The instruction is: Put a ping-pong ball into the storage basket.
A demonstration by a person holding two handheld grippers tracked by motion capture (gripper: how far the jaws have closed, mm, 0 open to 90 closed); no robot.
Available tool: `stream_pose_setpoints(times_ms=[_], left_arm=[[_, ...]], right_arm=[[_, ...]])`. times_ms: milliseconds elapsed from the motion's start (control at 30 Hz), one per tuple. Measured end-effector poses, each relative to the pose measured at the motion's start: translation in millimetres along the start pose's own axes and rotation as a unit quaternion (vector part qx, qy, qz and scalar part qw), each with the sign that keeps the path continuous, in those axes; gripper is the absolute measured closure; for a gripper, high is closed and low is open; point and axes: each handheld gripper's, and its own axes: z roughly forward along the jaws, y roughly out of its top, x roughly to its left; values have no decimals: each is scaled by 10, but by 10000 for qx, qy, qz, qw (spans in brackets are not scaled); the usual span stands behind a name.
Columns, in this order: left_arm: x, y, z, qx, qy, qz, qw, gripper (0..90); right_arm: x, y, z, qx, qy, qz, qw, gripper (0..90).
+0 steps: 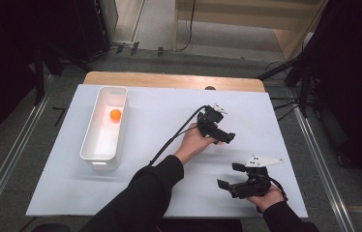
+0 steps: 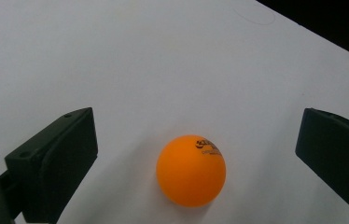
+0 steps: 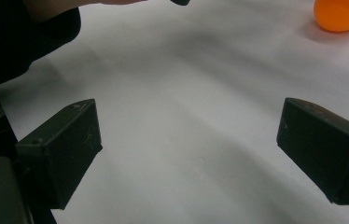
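An orange ball [image 2: 191,170] with black print lies on the white table top, between the wide-apart jaws of my left gripper [image 2: 194,126], touching neither. In the high view the left gripper [image 1: 221,137] is held right of the table's middle, a hand around it. The same ball [image 3: 343,14] sits at the top right of the right gripper view, well beyond my open right gripper [image 3: 189,116], which has nothing between its jaws. That right gripper [image 1: 230,175] hovers near the front right. A second orange ball [image 1: 115,115] rests inside the white bin [image 1: 90,145].
The white board [image 1: 159,193] covers a wooden table whose back edge [image 1: 169,79] shows. The long white bin stands at the left. A black cable [image 1: 179,133] trails from the left gripper along a dark sleeve [image 1: 145,193]. Dark stands and floor rails flank the table.
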Motion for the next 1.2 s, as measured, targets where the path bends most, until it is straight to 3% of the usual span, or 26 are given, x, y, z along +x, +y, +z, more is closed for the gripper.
stream_pose_setpoints(times_ms=[633,833,933,1200], left_arm=[[-48,-176,177,219,-3,123,9997,0],[-53,-246,242,380,167,271,9988,0],[-70,-280,249,286,216,387,9986,0],[-155,-306,277,364,589,751,9948,18]], right_arm=[[8,2,0,27,46,-16,10000,51],[9,1,1,26,49,-25,10000,51],[9,2,-1,30,47,-10,10000,51],[19,4,3,13,64,-13,10000,51]])
